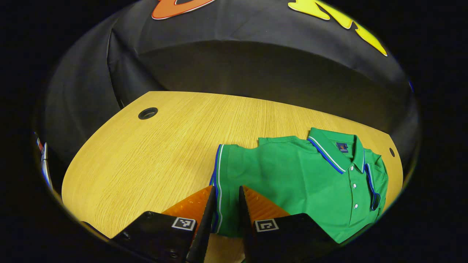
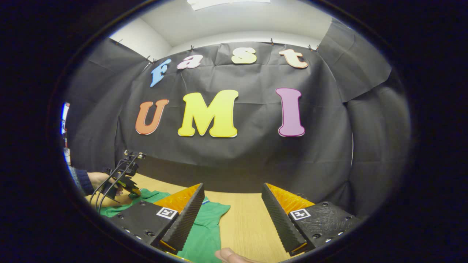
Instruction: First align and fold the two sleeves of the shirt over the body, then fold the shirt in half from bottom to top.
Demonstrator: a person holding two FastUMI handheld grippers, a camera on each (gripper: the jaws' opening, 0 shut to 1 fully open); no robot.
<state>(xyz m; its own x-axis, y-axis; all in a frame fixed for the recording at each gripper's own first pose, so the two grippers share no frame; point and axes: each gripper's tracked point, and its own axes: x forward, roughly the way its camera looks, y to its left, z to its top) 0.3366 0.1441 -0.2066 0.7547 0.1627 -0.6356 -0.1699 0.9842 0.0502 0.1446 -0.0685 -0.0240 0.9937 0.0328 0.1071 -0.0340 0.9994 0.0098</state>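
- Left tool (image 1: 226,193) is pinching the green shirt (image 1: 292,179) sleeve hem on the worktop (image 1: 146,157).
- Right tool (image 2: 232,199) is hanging released.
- Collar label (image 1: 342,147) is reading illegible.

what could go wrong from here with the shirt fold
The left hand-held gripper has its fingers close together around the striped sleeve cuff of the green shirt; with only the edge caught, the cuff may slip out mid-fold. The right hand-held gripper is open above the table, holding nothing, so the shirt body could drag when the sleeve is pulled.
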